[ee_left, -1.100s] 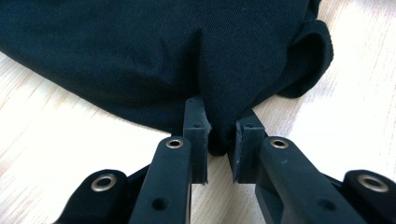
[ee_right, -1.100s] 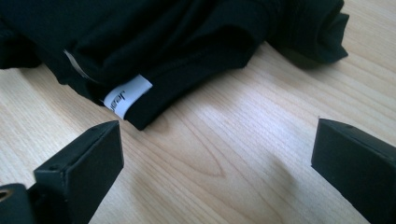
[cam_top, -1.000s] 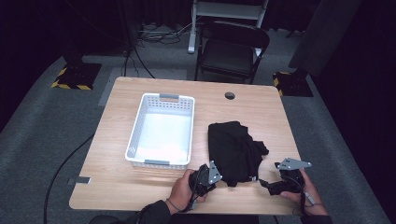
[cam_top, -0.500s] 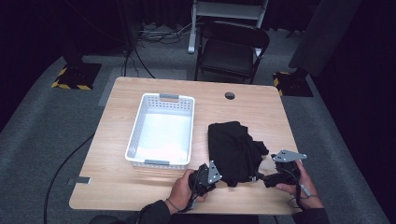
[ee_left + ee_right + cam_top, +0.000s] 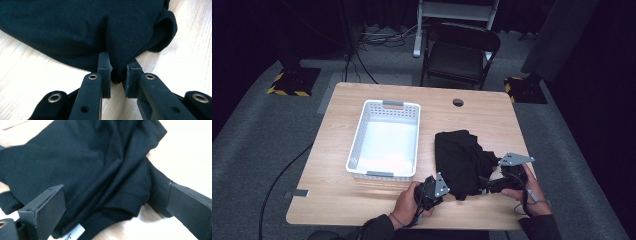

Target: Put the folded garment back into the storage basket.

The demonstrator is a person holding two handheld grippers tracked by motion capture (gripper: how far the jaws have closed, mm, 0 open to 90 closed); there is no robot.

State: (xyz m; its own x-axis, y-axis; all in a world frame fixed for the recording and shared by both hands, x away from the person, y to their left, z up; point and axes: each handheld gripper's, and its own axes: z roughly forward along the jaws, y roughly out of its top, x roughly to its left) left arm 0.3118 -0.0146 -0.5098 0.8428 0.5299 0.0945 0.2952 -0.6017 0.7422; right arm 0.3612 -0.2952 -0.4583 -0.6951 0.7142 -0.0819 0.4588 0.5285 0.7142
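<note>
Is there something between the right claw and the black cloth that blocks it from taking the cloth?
No, nothing visible blocks it. The right claw is open, and the black cloth lies directly between and beyond its jaws on the table. The left claw is shut on the cloth's near edge, away from the right claw's path.

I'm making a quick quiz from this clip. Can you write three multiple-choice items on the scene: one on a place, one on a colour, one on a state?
1. Where does the basket sit relative to the garment?
A. left of it
B. on top of it
C. right of it

2. What colour is the garment?
A. white
B. black
C. red

3. How are the left gripper jaws?
A. wide open
B. holding the basket
C. pinching cloth

Answers: 1 A, shown in the high view; 2 B, all views show black cloth; 3 C, a fold sits clamped between them.
</note>
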